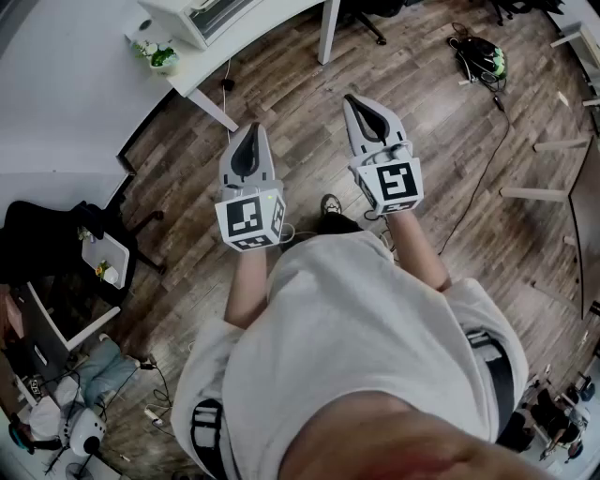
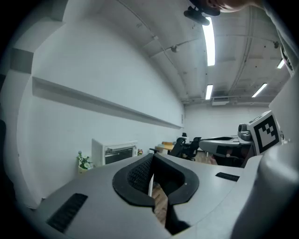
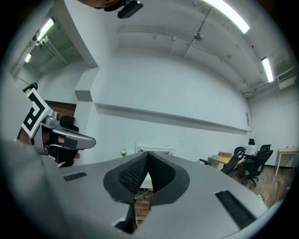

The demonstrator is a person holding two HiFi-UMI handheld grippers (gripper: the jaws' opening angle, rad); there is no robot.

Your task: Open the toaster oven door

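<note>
While held out before the person, left gripper (image 1: pixel 253 131): grey plastic jaws pressed together, ribbed black pads, nothing between
right gripper (image 1: pixel 352 99): likewise closed and empty
floor (image 1: pixel 309 141): dark wood planks beneath both
desk (image 1: pixel 272 37): white, smooth, upper left of frame
toaster oven (image 1: pixel 202 14): white box on that desk, well ahead and left of both tips; left gripper nearer; door closed, dark glass window wide and horizontal, so its handle probably runs sideways
</note>
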